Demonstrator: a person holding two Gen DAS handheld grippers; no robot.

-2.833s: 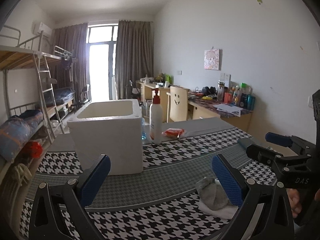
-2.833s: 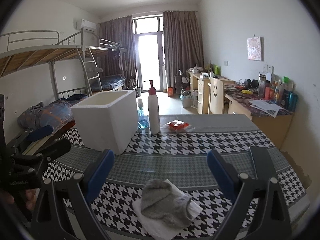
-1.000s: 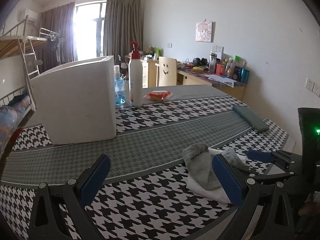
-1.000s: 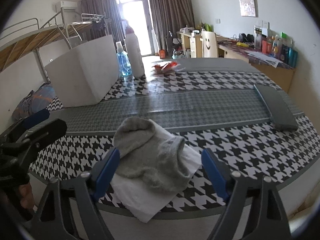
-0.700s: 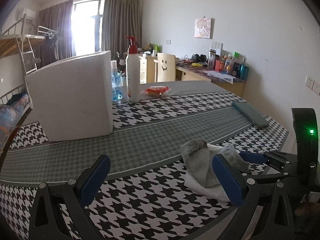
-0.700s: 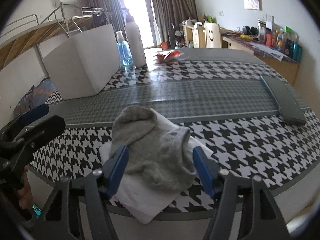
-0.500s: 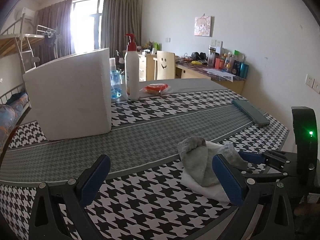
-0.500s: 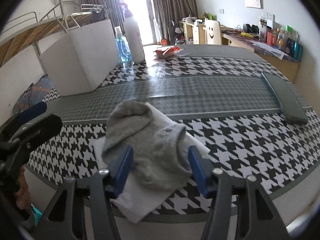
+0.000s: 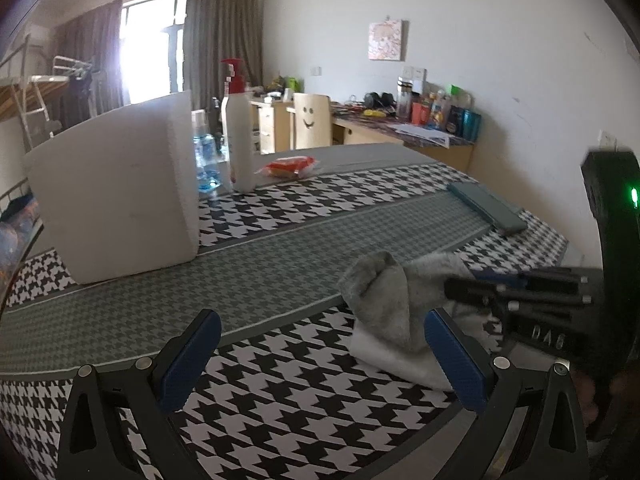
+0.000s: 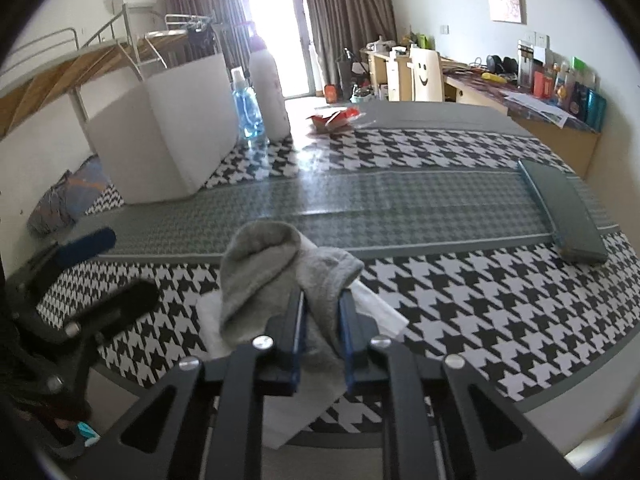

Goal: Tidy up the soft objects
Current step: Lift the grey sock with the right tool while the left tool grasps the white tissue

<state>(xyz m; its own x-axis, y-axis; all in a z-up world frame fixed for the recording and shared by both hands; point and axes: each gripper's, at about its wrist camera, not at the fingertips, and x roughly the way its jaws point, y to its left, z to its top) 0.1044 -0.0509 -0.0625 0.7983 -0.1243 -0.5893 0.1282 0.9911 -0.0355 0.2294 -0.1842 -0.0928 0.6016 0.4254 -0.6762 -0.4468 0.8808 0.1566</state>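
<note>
On the houndstooth table [image 10: 460,280] I see a white foam box [image 9: 116,196], a pump bottle [image 9: 238,136] and a flat grey case [image 10: 568,208], all well apart from my tongs. My right gripper [image 10: 322,312] pinches the grey sock [image 10: 280,268], which lies on a white cloth [image 10: 376,316] near the front edge. My left gripper [image 9: 320,360] is spread wide and touches nothing, just beside the sock.

grey sock [image 10: 272,276]: 1 | white folded cloth [image 10: 372,312]: 1 | white foam box [image 9: 116,192]: 1 | white pump bottle [image 9: 240,140]: 1 | blue-liquid bottle [image 10: 249,110]: 1 | red-orange packet [image 9: 290,167]: 1 | flat grey case [image 10: 568,208]: 1 | smiley-face chair [image 9: 312,120]: 1 | grippers seen: 2, left gripper [image 9: 320,360], right gripper [image 10: 322,312]
</note>
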